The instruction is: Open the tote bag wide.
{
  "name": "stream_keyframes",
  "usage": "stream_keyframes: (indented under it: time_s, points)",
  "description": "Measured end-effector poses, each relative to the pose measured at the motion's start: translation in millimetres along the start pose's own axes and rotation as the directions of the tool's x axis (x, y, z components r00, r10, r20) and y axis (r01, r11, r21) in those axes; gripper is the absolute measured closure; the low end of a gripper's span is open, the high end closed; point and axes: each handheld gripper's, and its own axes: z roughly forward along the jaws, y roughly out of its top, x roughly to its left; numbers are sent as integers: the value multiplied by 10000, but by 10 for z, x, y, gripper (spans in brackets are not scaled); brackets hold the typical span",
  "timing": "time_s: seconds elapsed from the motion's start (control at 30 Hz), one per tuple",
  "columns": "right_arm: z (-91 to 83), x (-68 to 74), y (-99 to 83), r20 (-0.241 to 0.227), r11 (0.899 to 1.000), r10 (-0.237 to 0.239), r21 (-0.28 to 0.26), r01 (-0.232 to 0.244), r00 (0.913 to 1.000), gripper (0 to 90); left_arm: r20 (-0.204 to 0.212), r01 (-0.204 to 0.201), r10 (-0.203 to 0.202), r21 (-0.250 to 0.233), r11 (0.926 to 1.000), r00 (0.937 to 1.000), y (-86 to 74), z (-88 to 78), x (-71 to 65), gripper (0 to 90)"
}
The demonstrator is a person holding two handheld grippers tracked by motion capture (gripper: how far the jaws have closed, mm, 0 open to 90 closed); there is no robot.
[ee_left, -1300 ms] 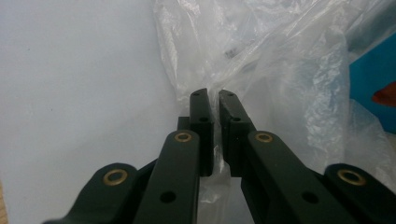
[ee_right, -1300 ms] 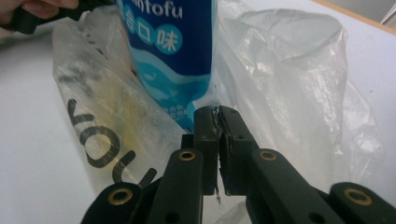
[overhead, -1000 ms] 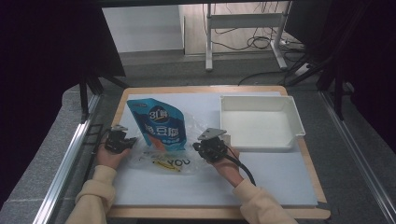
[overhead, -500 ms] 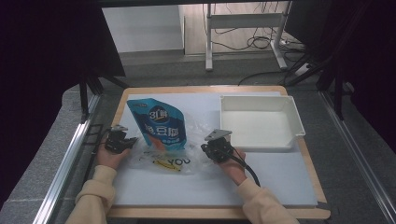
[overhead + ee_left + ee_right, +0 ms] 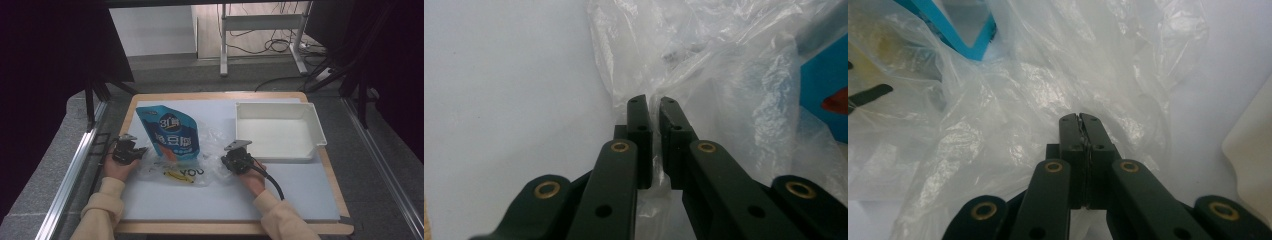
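The clear plastic bag [image 5: 200,162] is stretched on the table between the left gripper [image 5: 131,152] and right gripper [image 5: 235,161], both clamped on its crinkled edges; a blue pouch [image 5: 170,134] is seen inside

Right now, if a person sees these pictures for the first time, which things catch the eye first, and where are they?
The bright blue printed pouch stands out first, at the middle left of the pale mat, inside a crumpled clear plastic bag. The left tongs and the right tongs are each shut on an edge of that bag, one at each side. An empty white rectangular plastic tray lies at the mat's far right.
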Motion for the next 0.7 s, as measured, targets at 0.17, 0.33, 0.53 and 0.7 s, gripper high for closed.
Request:
stream_keyframes:
  time_s: [0.17,0.33,0.53,0.7]
  points:
    - [-339,126,224,-326,9923,-335,-1204,294,9989,885,-8,-8,8,36,10000,10000,3,-3,0,861]
    - [-519,307,394,-753,9792,-704,-1952,545,9947,886,-49,-18,19,25,10000,10000,2,-2,-13,861]
    - [-428,675,515,-1466,9714,-1628,-1970,1324,9757,885,-17,-42,42,56,10000,10000,4,-3,-7,861]
    - [-5,712,402,-1141,9814,-1836,-780,1754,9764,887,10,9,-9,39,10000,10000,5,-1,-11,861]
